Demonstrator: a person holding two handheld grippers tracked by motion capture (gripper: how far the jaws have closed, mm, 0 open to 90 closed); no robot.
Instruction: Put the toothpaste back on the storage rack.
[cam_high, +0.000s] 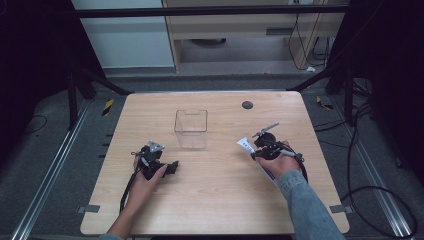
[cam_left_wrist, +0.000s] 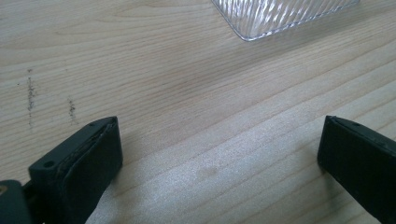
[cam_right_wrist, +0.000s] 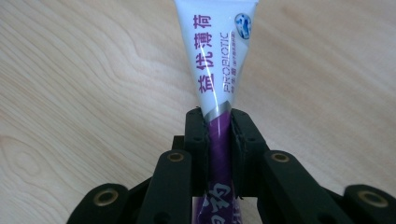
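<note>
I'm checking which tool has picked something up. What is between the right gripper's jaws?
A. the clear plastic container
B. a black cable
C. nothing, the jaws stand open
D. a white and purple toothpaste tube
D: in the right gripper view, the right gripper has both black pads pressed on the purple part of the toothpaste tube, whose white end sticks out beyond them over the wooden table.

White and purple tube (cam_right_wrist: 219, 70), purple Chinese characters 益优薄荷, beside them the word PROBIOTIC
</note>
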